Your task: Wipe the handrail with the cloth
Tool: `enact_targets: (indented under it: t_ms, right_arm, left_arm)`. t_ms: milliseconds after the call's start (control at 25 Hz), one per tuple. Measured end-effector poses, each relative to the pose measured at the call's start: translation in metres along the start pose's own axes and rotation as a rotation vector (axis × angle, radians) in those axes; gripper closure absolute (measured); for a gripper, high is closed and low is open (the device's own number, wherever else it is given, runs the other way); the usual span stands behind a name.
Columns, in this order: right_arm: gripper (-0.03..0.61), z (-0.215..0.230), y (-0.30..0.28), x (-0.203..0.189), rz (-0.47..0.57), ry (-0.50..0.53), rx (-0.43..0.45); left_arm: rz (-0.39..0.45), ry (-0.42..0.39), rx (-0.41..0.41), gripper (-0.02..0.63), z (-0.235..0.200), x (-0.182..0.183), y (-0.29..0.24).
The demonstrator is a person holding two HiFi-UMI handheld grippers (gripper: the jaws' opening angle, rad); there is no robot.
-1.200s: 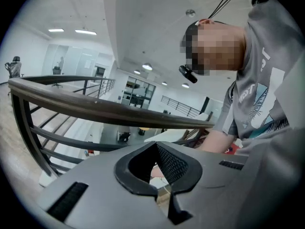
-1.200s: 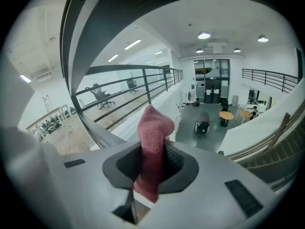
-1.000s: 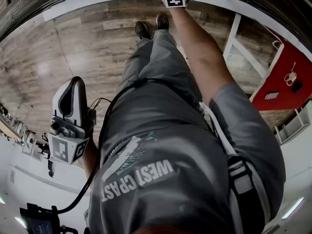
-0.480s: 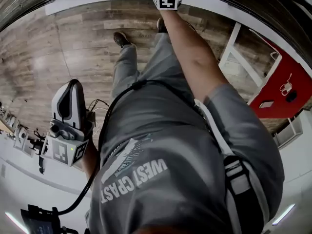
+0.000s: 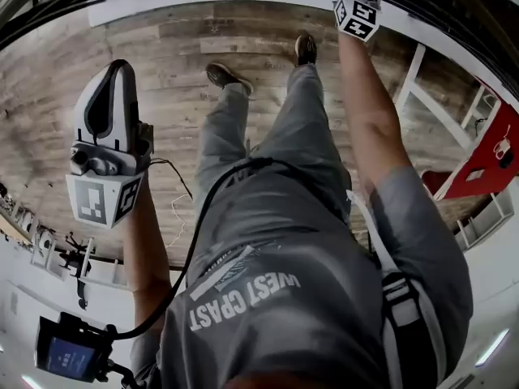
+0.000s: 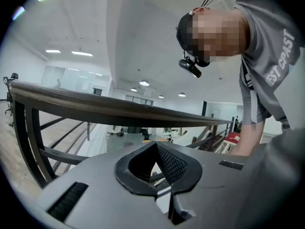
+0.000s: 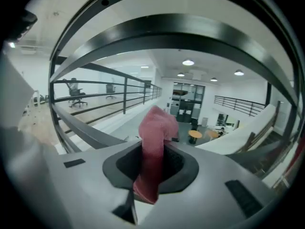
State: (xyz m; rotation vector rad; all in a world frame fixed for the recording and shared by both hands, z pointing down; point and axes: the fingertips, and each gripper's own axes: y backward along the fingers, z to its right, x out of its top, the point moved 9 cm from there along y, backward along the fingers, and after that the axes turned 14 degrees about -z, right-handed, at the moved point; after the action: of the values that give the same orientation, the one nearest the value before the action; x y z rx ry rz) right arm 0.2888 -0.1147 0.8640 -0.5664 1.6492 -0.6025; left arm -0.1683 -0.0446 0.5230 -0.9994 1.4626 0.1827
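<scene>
My right gripper point(image 7: 153, 151) pinches the cloth point(image 7: 156, 123), with the handrail point(image 7: 181, 32) above its jaws. I'd press the cloth flat and slide steadily. My left gripper point(image 6: 155, 156) is closed and empty.

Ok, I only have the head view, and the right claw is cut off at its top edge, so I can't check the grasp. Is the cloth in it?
Observer: Yes. The right claw is clamped on the pink cloth, which stands up between its jaws.
Operator: Is the cloth on the rail?
Observer: No. The handrail arcs above the cloth, and bright background shows between them.
Operator: And the left claw?
Observer: The left claw is shut with nothing in it, and it sits below the rail without touching it.
</scene>
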Motion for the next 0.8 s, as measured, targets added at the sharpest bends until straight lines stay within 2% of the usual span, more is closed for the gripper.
enact_targets:
  t_ms: [80,120,160,280,400,520,600,720,800]
  right_arm:
    - [0.525,-0.027,0.0,0.013,0.014,-0.094,-0.094]
    - [0.525,-0.05,-0.002,0.02,0.025,-0.121,-0.101]
    - [0.525,-0.078,-0.005,0.029,0.037,-0.123,-0.077]
    - [0.525,-0.158,-0.021,0.059,0.058,-0.05,0.079]
    - [0.525,-0.189,-0.027,0.073,0.051,-0.019,0.162]
    - [0.525,-0.171,-0.015,0.065,0.048,0.082,0.169]
    - [0.525,-0.129,-0.005,0.051,0.03,0.105,0.11]
    - [0.525,-0.068,0.008,0.03,-0.005,0.065,-0.018]
    - [0.526,-0.075,0.009,0.033,0.009,0.01,-0.042]
  left_arm:
    - [0.007,-0.002,0.033,0.609,-0.052,-0.026,0.017]
    - [0.005,-0.008,0.048,0.609,-0.07,-0.035,0.024]
    - [0.004,-0.013,0.061,0.609,-0.082,-0.04,0.028]
    - [0.013,-0.007,0.104,0.609,-0.094,-0.044,0.02]
    - [0.027,-0.023,0.13,0.609,-0.094,-0.038,-0.005]
    - [0.055,-0.038,0.138,0.609,-0.096,-0.033,-0.013]
    - [0.061,-0.039,0.131,0.609,-0.093,-0.029,-0.017]
    - [0.066,-0.065,0.106,0.609,-0.086,-0.022,-0.024]
    - [0.067,-0.067,0.118,0.609,-0.091,-0.021,-0.026]
